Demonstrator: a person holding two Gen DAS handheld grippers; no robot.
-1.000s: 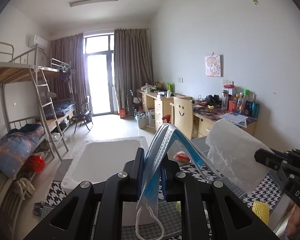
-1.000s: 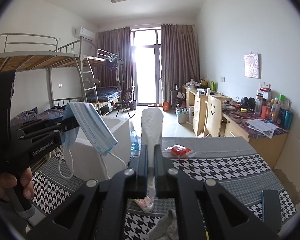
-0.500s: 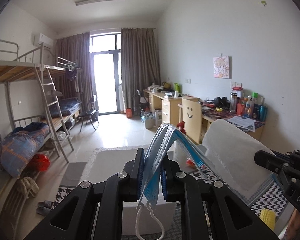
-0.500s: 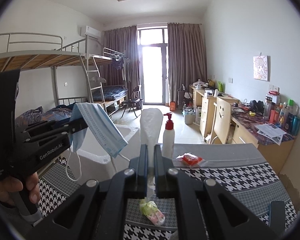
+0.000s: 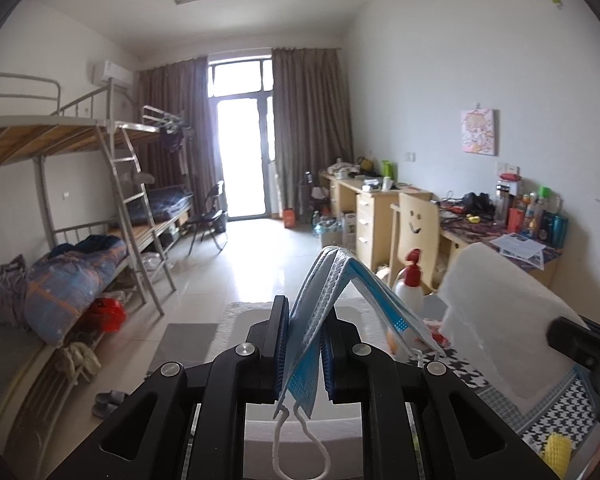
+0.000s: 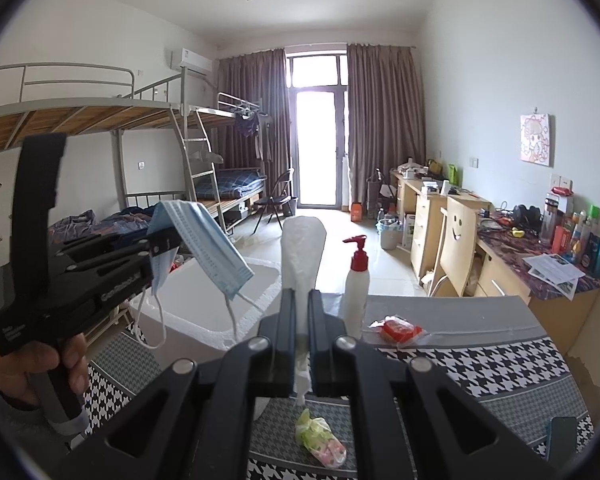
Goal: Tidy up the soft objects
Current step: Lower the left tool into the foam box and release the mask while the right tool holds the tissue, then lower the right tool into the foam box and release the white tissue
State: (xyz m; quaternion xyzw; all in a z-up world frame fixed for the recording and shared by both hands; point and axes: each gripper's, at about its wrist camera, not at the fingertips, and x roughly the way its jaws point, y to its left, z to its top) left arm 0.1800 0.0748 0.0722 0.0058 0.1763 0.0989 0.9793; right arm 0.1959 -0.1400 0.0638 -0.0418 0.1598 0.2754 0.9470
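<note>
My left gripper point(image 5: 303, 314) is shut on a blue face mask point(image 5: 340, 280) that folds over its tips, ear loops hanging below. From the right wrist view the same left gripper point(image 6: 166, 242) shows at the left, held by a hand, with the mask point(image 6: 208, 248) draped over a white foam box point(image 6: 220, 300). My right gripper point(image 6: 301, 300) is shut on a thin white foam sheet point(image 6: 302, 244) that stands up between its fingers. In the left wrist view that sheet point(image 5: 496, 312) hangs at the right, beside the right gripper's black body.
A houndstooth-cloth table point(image 6: 480, 364) carries a red-capped pump bottle point(image 6: 356, 280), a red packet point(image 6: 398, 328), a green and pink wrapped item point(image 6: 320, 438) and a yellow foam net point(image 5: 556, 446). Bunk beds point(image 5: 60, 200) line the left wall, desks point(image 5: 380, 208) the right.
Both grippers have risen and drifted across the table with mask and foam sheet still gripped. The pump bottle has come into view, and the foam box sits lower in both pictures.
</note>
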